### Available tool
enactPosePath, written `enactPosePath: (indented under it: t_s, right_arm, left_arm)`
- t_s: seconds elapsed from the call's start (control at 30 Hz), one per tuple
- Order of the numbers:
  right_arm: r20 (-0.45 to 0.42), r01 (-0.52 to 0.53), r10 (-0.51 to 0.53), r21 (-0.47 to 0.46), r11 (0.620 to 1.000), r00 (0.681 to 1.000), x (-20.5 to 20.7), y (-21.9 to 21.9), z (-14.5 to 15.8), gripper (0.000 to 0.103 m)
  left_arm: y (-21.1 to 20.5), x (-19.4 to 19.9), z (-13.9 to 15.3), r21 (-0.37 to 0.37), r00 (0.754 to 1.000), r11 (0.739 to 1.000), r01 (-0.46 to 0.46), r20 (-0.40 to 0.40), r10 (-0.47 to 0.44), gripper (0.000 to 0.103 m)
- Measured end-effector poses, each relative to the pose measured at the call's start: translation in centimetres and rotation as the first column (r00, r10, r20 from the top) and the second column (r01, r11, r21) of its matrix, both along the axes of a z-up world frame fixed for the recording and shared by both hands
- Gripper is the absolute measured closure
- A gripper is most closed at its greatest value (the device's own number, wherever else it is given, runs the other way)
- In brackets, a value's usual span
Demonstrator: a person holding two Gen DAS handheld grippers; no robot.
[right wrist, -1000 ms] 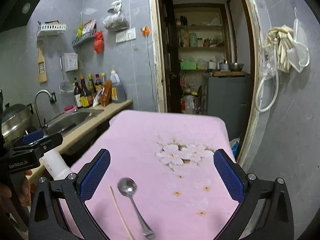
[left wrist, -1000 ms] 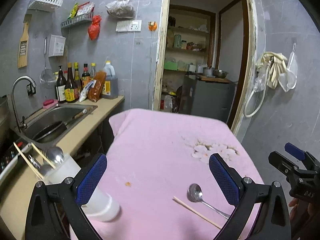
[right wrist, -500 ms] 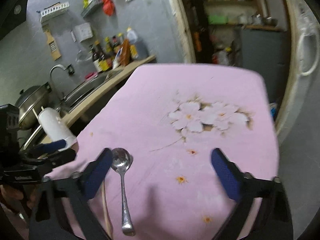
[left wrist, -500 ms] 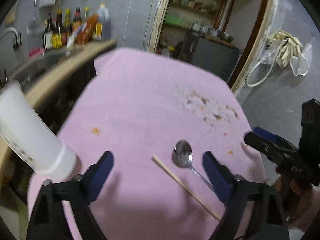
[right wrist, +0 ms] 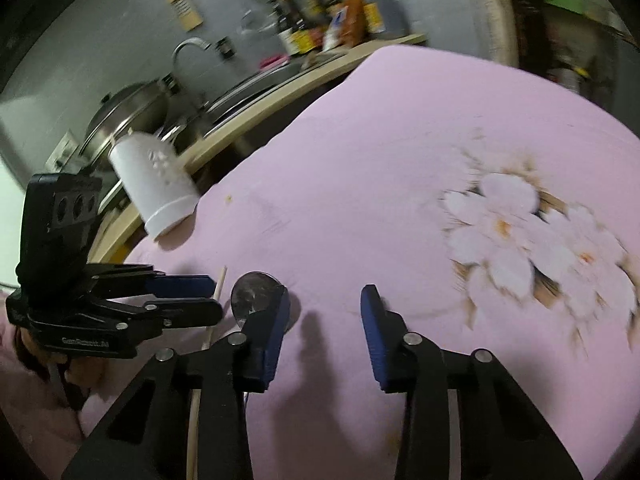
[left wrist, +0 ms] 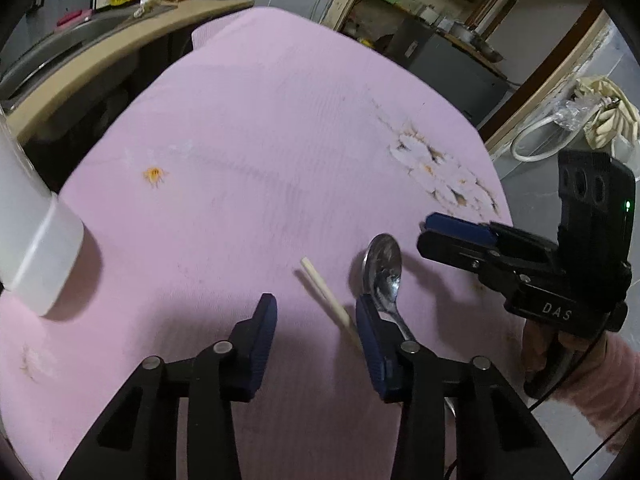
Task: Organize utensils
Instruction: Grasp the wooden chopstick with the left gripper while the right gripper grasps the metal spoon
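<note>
Both claws, just narrowing, grip nothing. The left claw (left wrist: 316, 312) and right claw (right wrist: 324, 300) hang spread above the pink tabletop (left wrist: 260, 140). A shiny metal spoon (left wrist: 382, 272) lies beside a pale wooden chopstick (left wrist: 324, 288).

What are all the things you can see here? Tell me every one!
spoon: 1, silver, on the pink cloth between the grippers
chopstick: 1, pale wood, just left of the spoon
holder: 1, white, at the cloth's left edge
cloth: 1, pink with flowers, covering the table
bottles: several, dark, on the far counter
sink: 1, steel, in the counter
left gripper: black, blue pads, partly closed, empty
right gripper: same, partly closed, empty
</note>
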State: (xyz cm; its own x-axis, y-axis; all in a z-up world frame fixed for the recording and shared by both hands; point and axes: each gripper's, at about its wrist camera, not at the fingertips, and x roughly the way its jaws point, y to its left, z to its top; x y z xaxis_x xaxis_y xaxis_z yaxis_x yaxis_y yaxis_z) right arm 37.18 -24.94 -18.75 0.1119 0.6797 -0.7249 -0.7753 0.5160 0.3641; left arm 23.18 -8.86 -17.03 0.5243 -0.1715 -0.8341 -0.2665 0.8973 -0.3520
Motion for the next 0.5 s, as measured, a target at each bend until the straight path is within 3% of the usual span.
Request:
enactPosePath:
  t_s: [0.27, 0.4, 0.5]
  right_arm:
    - [-0.039, -0.137, 0.137, 0.005, 0.991, 0.990, 0.4, 2.1, -0.4, 0.077]
    - [-0.049, -0.175, 0.174, 0.001, 0.985, 0.983, 0.2, 2.9, -0.6, 0.092]
    - [-0.048, -0.176, 0.175, -0.005, 0.984, 0.983, -0.1, 2.9, -0.6, 0.098]
  left_arm:
    - [-0.1, 0.5, -0.2, 0.010, 1.000, 1.000, -0.001, -0.009, 0.001, 0.069]
    - [0.1, 0.7, -0.2, 0.008, 1.000, 1.000, -0.001, -0.017, 0.001, 0.073]
    - [0.5, 1.0, -0.4, 0.018, 0.999, 1.000, -0.006, -0.032, 0.006, 0.084]
